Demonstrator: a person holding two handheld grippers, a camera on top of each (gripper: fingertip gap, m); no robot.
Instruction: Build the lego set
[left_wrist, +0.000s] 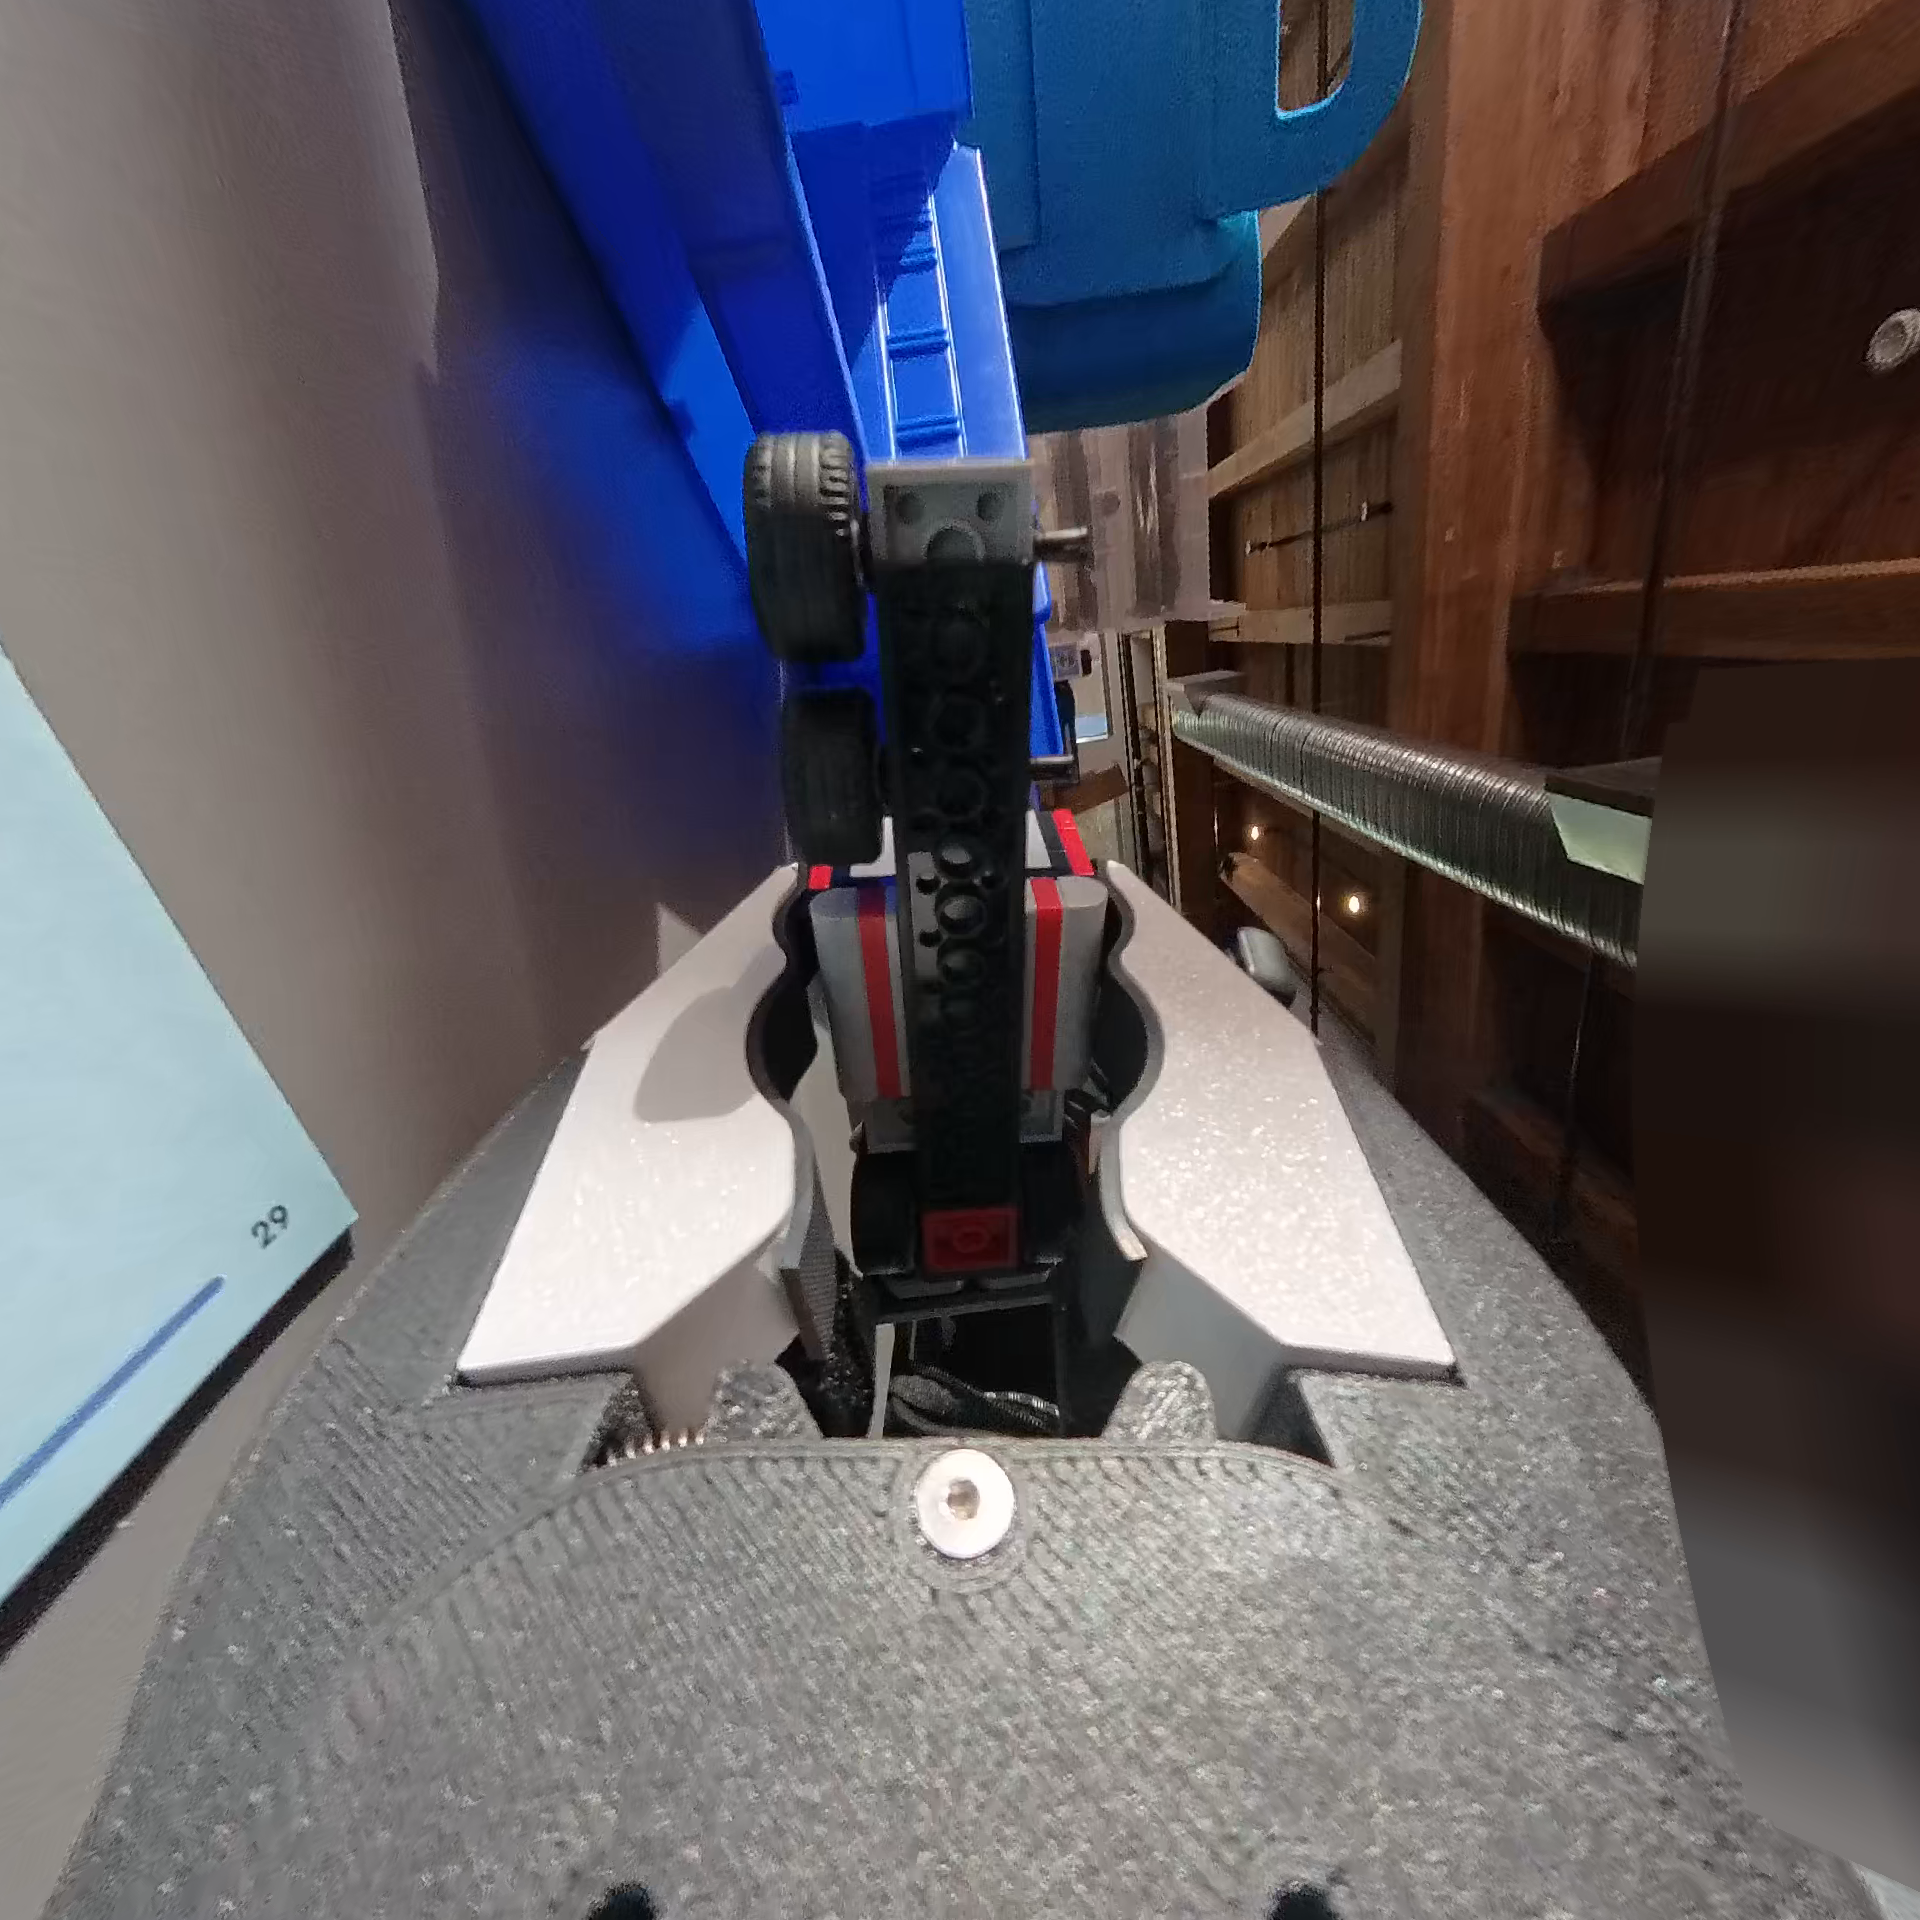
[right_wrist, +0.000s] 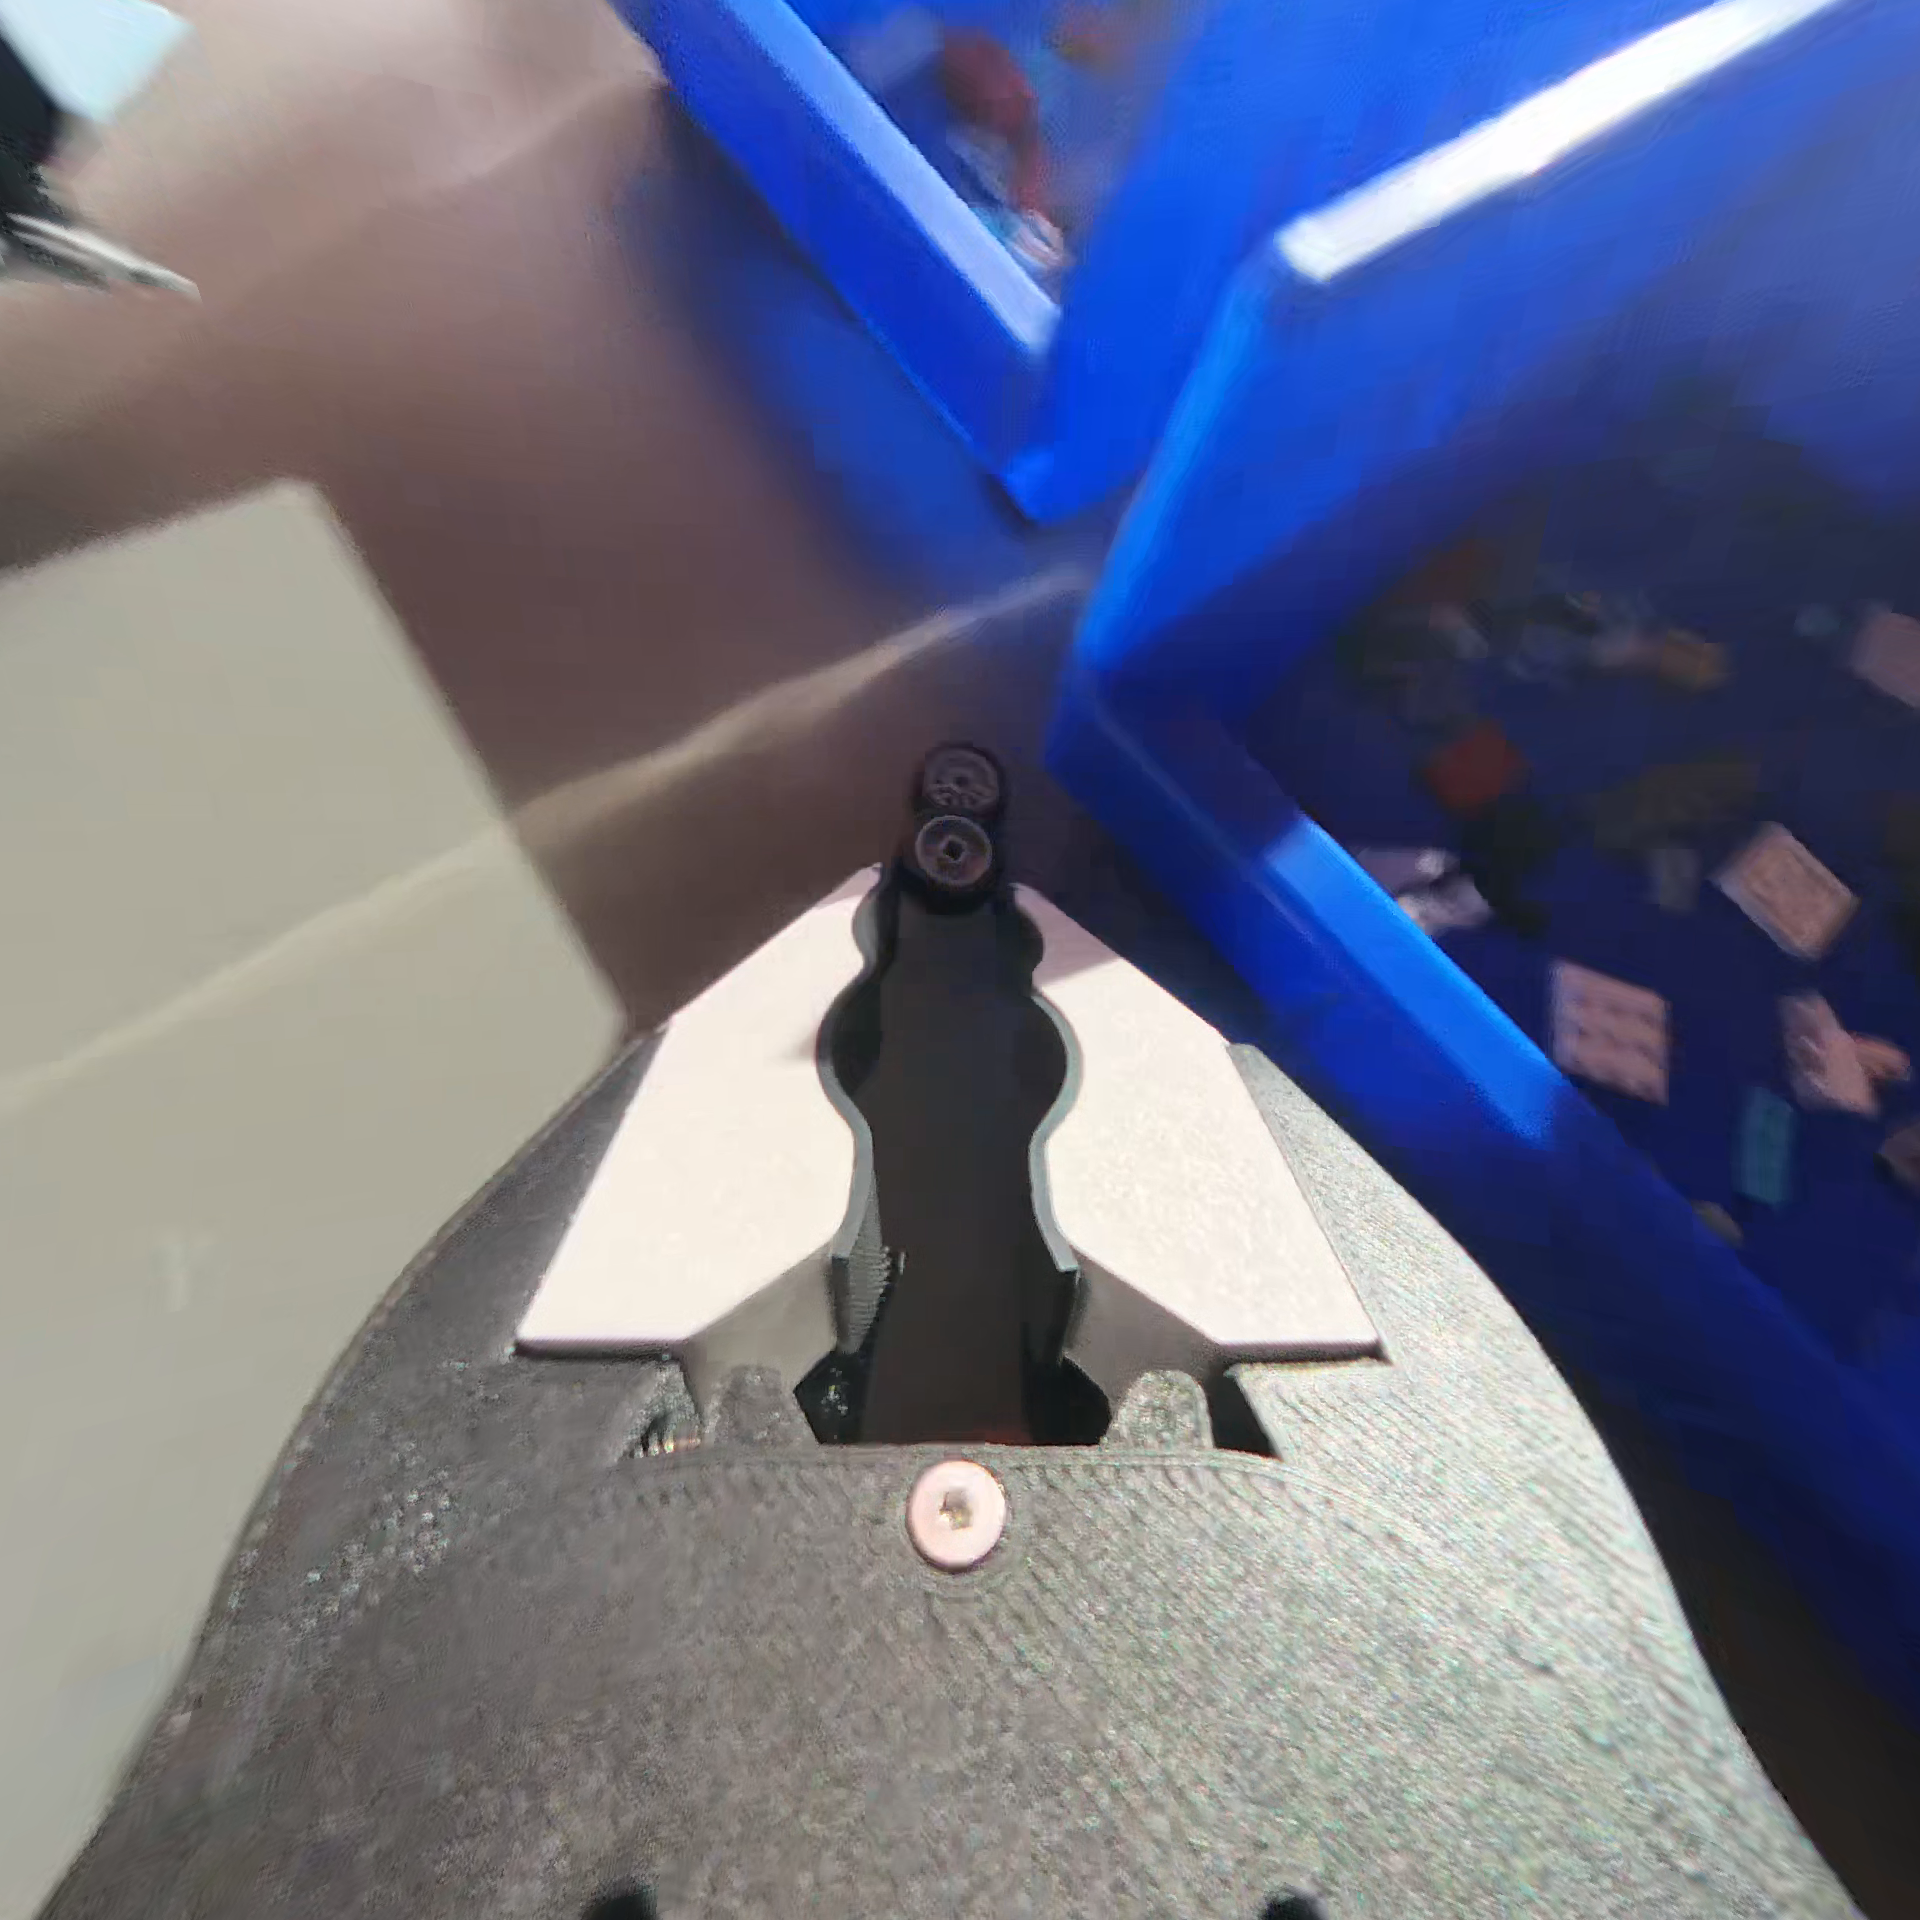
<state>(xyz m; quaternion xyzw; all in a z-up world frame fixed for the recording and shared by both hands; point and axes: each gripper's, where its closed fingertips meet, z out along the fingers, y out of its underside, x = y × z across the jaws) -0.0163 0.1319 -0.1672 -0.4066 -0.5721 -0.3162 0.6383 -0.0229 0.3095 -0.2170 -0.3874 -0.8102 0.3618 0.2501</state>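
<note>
My left gripper (left_wrist: 956, 914) is shut on a partly built lego vehicle (left_wrist: 956, 935), seen from its underside: a long black chassis with grey, white and red sides. Two black wheels (left_wrist: 805, 561) sit on its left side; two bare axle pins (left_wrist: 1065, 540) stick out on its right. My right gripper (right_wrist: 951, 883) is shut on a small black lego wheel (right_wrist: 953, 847) at its fingertips, with a second round black piece (right_wrist: 958, 781) right behind it. The right wrist view is blurred.
Blue parts bins (right_wrist: 1299, 852) with several loose lego pieces stand to the right in the right wrist view; a blue bin (left_wrist: 727, 312) also runs along the left wrist view. A light-blue instruction page (left_wrist: 125, 1143) lies at left. A pale sheet (right_wrist: 208, 935) lies on the brown table. The grippers' ends are close to 20 cm from one another.
</note>
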